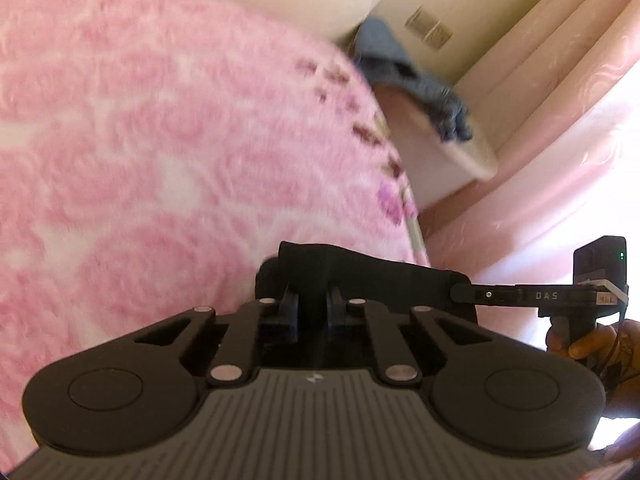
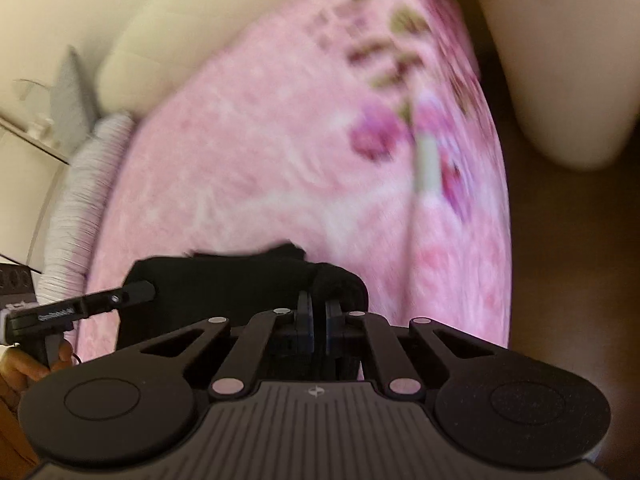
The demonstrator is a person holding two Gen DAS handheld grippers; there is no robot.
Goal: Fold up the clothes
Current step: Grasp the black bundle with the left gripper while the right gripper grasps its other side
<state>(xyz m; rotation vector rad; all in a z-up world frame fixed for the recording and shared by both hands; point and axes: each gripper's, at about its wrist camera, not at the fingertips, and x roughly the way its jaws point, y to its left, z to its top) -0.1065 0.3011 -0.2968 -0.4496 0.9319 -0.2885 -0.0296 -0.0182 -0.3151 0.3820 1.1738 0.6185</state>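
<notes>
Both grippers — left (image 1: 313,304), right (image 2: 319,312) — pinched shut on one black cloth (image 1: 360,276) above the pink blanket (image 1: 160,140); soft, limp, light — best held at edges.

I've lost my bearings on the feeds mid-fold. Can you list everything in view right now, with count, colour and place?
Black garment: one, black, stretched between both grippers above the bed.
Blanket: one, pink and white fluffy with darker flowers near its edge, covering the bed.
Blue cloth: one, grey-blue, draped on a white surface beyond the bed.
Curtain: pink, at the right in the left wrist view.
Ribbed pillow: one, pale, at the blanket's left edge in the right wrist view.
Left gripper: black, shut on the garment.
Right gripper: black, shut on the garment.
Hands: two, one holding each gripper's handle.
</notes>
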